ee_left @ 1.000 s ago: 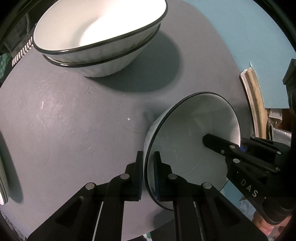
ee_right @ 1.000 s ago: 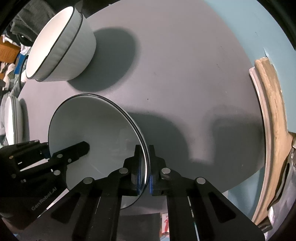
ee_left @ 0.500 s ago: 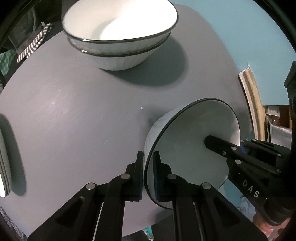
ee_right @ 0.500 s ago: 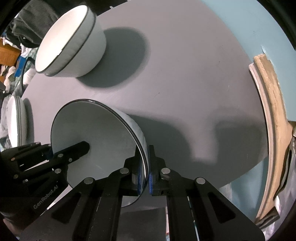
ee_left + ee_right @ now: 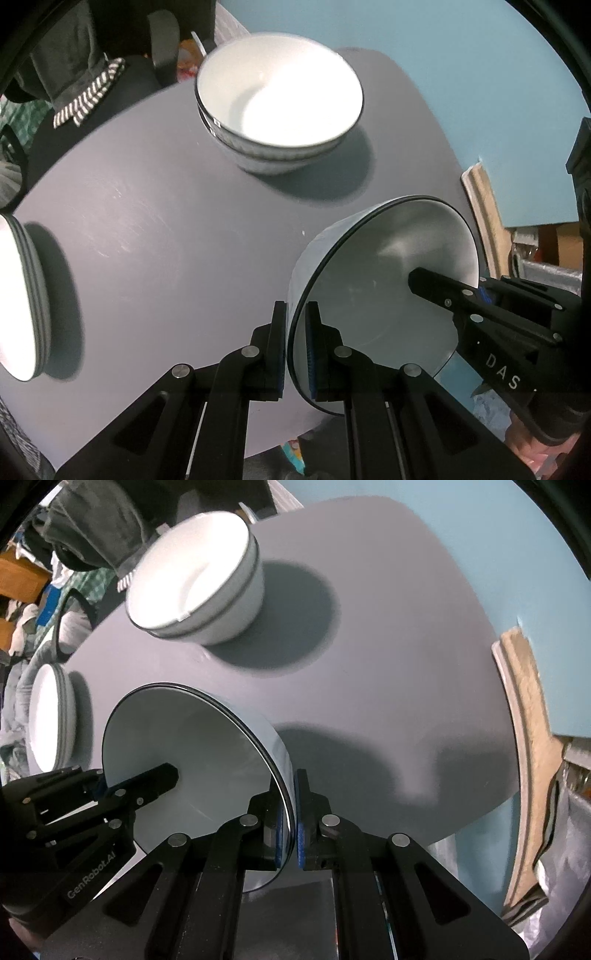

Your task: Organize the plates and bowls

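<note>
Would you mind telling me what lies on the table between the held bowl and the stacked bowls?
Nothing but bare grey table lies between the held bowl and the stacked bowls, apart from a tiny white speck; the left wrist view shows this best.

A round grey table fills most of both views, its top matte and faintly scuffed at the left of the left wrist view; two white bowls with dark rims, nested one inside the other, stand on it at the upper centre of that view and at the upper left of the right wrist view, casting a broad shadow to their right; a stack of white plates rests at the left edge in both views; the table's near edge curves across the bottom.
</note>
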A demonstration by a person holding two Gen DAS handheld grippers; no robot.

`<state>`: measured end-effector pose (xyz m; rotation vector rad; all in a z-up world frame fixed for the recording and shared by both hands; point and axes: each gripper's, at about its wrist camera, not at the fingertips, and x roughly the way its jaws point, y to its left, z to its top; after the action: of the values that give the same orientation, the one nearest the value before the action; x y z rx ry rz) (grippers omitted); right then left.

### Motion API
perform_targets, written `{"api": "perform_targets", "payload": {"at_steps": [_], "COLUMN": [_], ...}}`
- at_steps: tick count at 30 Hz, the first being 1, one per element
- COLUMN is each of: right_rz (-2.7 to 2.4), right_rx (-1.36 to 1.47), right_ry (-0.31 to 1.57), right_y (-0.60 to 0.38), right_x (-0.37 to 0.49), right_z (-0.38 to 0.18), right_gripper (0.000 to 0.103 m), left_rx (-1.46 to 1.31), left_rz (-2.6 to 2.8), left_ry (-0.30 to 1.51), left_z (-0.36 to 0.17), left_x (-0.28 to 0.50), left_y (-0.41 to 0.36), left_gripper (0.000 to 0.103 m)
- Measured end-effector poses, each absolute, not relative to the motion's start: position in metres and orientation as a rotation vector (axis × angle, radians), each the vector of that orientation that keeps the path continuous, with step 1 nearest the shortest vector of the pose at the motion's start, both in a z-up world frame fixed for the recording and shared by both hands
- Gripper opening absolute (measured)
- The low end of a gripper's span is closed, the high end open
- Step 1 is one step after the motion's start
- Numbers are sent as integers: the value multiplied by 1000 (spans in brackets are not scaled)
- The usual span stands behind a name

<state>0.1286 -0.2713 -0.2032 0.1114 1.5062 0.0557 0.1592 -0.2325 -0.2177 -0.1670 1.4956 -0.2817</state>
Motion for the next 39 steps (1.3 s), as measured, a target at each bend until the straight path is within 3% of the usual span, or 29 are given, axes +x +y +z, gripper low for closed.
{"api": "perform_targets", "payload": {"at_steps": [18,39], "right_rz": [131,165], "right_rx": [47,56], "right_ry": [1413,1499], "right_y": [-259,-257], "right_x": [173,244], "right_z": [-169,-197], "right_gripper": [5,5], "left_rx": [-184,-181], "left_rz": [-206,-118], "left_ry": [1373,1420], "left_z": [-176,-198], "left_x": [225,288], "left_y": [-207,-203], "left_gripper": [9,9]}}
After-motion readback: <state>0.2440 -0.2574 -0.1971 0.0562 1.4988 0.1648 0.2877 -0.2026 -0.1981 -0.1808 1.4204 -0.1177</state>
